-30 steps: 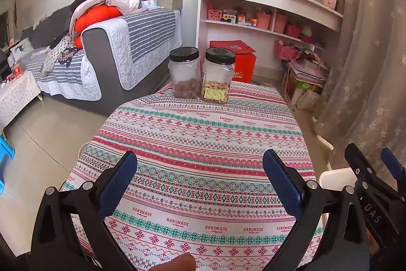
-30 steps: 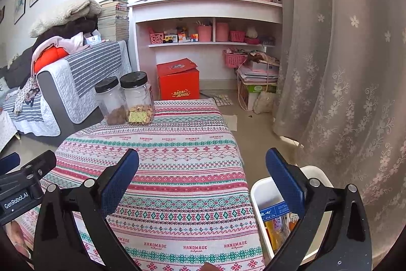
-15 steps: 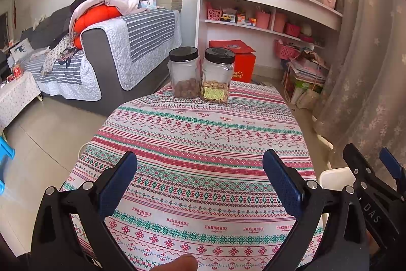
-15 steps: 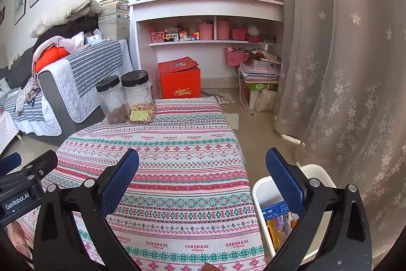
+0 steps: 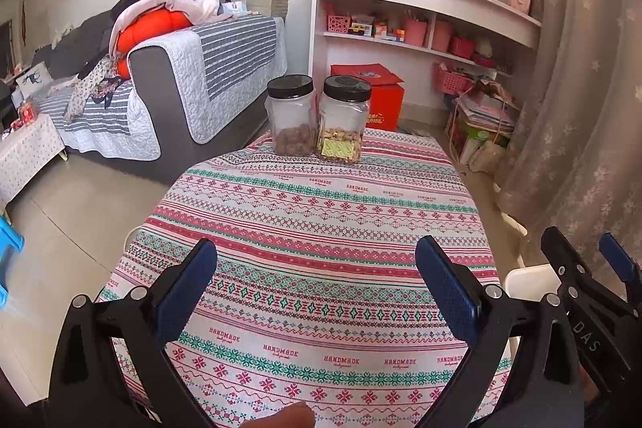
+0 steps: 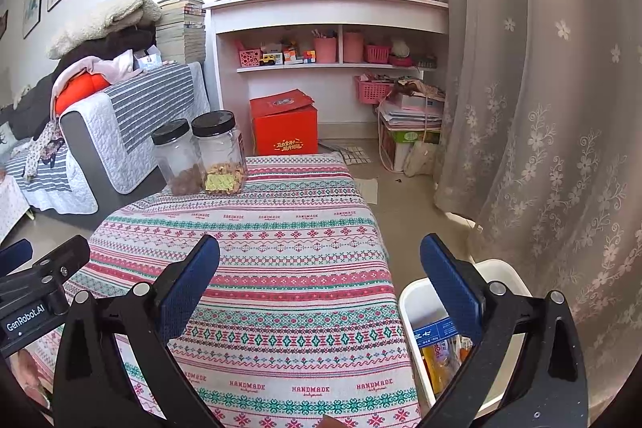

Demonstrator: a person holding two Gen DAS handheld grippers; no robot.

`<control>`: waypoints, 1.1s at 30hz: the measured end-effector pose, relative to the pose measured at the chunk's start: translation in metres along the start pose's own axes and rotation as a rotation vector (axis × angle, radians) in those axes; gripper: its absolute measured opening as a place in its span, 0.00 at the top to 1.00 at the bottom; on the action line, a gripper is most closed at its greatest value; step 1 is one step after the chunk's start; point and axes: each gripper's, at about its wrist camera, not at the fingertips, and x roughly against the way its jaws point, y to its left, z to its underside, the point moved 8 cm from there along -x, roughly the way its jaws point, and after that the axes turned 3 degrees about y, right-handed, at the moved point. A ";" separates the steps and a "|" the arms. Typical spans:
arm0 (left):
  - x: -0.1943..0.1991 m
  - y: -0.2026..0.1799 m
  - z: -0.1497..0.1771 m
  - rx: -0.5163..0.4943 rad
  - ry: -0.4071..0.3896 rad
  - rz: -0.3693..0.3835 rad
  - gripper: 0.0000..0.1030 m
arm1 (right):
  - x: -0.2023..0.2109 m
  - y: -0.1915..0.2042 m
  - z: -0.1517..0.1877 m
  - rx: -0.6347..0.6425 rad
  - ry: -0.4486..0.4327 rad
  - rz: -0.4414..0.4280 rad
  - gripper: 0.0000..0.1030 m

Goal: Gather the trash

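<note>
Jaws on both grippers stand spread wide and hold nothing: the left gripper [image 5: 316, 281] hovers over the near part of the surface [image 5: 321, 227], and the right gripper [image 6: 319, 277] hangs over the same cloth just left of the white bin [image 6: 501, 273], touching neither.

No loose trash shows on the surface — only two black-lidded jars, one of brown pieces [image 5: 291, 119] and one of pale snacks [image 5: 345, 123], standing side by side at the far edge, well away from the bin. What trash can be seen already sits inside the bin, on the floor against the surface's right side: a blue-and-white carton [image 6: 435, 332] and a yellow wrapper [image 6: 437, 362] beside it.

Such packaging is, by the look of it, light and thin, likely to crumple and slip; a flat pinch across a folded edge or the carton's narrow side would suit better than a grab at its broad face. The collecting looks done, or nearly so.
</note>
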 end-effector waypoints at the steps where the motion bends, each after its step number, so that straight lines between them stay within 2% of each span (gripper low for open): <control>1: 0.001 -0.001 0.000 0.000 -0.002 -0.001 0.07 | 0.000 0.000 0.000 0.001 -0.001 -0.001 0.07; 33: 0.000 0.004 0.001 0.022 0.004 -0.001 0.07 | 0.003 -0.001 -0.003 0.001 -0.011 -0.010 0.07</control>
